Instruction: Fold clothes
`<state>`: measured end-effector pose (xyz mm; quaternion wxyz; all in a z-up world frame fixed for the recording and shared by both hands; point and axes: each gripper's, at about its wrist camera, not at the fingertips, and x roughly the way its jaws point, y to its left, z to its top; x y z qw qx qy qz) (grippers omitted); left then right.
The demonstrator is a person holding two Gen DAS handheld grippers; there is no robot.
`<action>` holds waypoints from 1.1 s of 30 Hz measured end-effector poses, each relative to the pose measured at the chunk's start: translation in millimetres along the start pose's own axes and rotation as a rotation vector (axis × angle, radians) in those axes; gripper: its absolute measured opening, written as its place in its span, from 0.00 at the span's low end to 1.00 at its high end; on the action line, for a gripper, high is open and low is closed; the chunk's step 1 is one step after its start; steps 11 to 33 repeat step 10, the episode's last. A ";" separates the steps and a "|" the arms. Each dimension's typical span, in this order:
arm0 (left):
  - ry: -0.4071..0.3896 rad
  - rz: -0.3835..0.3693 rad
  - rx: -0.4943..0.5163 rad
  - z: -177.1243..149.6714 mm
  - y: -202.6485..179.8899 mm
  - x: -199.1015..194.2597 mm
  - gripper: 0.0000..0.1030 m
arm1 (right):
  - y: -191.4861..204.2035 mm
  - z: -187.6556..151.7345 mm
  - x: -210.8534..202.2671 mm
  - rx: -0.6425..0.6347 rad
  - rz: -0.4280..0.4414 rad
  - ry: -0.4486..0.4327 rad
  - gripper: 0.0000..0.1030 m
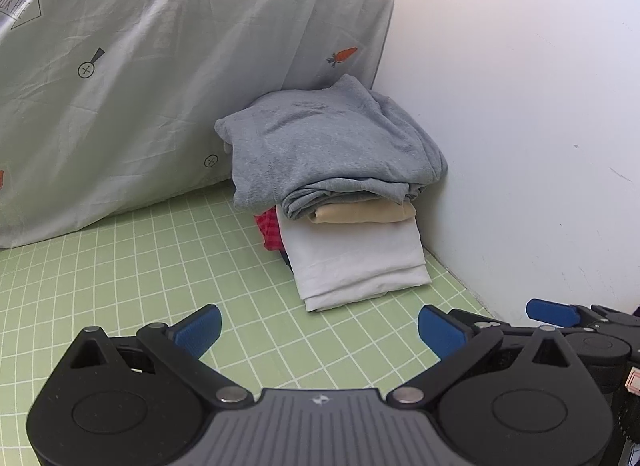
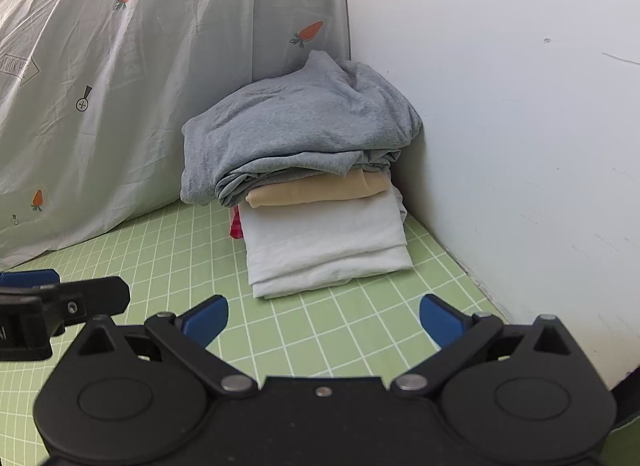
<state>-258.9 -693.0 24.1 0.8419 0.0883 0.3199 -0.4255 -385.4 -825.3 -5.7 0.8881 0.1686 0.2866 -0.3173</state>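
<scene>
A pile of folded clothes stands in the corner on the green checked mat (image 1: 120,266) (image 2: 160,250). A grey garment (image 1: 328,145) (image 2: 296,125) lies on top, loosely folded. Under it are a beige piece (image 1: 364,213) (image 2: 316,187) and a white piece (image 1: 356,262) (image 2: 324,242), with a red striped item (image 1: 269,231) (image 2: 236,227) peeking out at the left. My left gripper (image 1: 319,332) hovers open in front of the pile, nothing between its blue pads. My right gripper (image 2: 323,320) is likewise open and empty, just short of the white piece.
A pale sheet with carrot prints (image 1: 160,85) (image 2: 120,85) hangs down to the mat at the left and back. A white wall (image 1: 520,125) (image 2: 520,125) closes off the right side. The other gripper's blue tip shows at each view's edge (image 1: 552,312) (image 2: 28,278).
</scene>
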 end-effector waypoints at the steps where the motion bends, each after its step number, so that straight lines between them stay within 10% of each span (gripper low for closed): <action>1: -0.002 -0.004 0.001 -0.6 -0.3 -1.1 1.00 | -0.1 -0.6 -1.3 0.000 -0.002 0.000 1.00; 33: -0.012 -0.012 0.000 -0.6 -2.8 -5.5 1.00 | -1.6 -1.7 -7.2 0.001 -0.013 -0.006 1.00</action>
